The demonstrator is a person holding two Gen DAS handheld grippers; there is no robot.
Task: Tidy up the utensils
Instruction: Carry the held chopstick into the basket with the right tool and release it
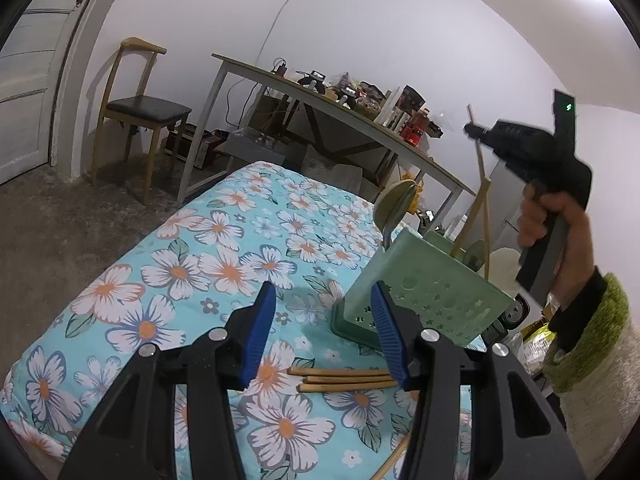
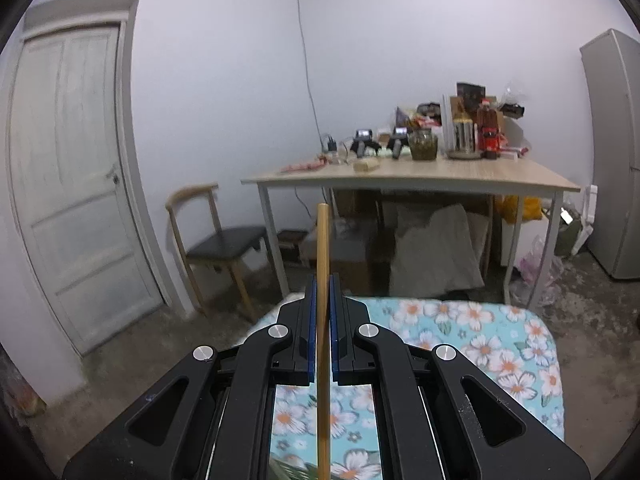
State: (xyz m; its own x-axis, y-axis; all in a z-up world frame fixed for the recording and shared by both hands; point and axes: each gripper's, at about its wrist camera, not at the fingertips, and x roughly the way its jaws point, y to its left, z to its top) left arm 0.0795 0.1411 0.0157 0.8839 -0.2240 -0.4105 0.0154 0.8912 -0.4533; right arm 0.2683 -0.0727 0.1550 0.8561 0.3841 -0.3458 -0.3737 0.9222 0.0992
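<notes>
Chopsticks point(image 1: 344, 380) lie low-centre on the floral cloth point(image 1: 224, 248) between my left gripper's point(image 1: 324, 320) parted, empty jaws; green holder point(image 1: 432, 300) sits centre-right. Right view: my right gripper point(image 2: 322, 328) clamps one chopstick point(image 2: 322, 264), centre frame.

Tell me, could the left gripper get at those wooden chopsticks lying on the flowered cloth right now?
Probably yes. The left gripper is open and empty, and the three chopsticks lie bare on the cloth just beneath its fingertips. The green holder stands behind them, not in the way.
</notes>
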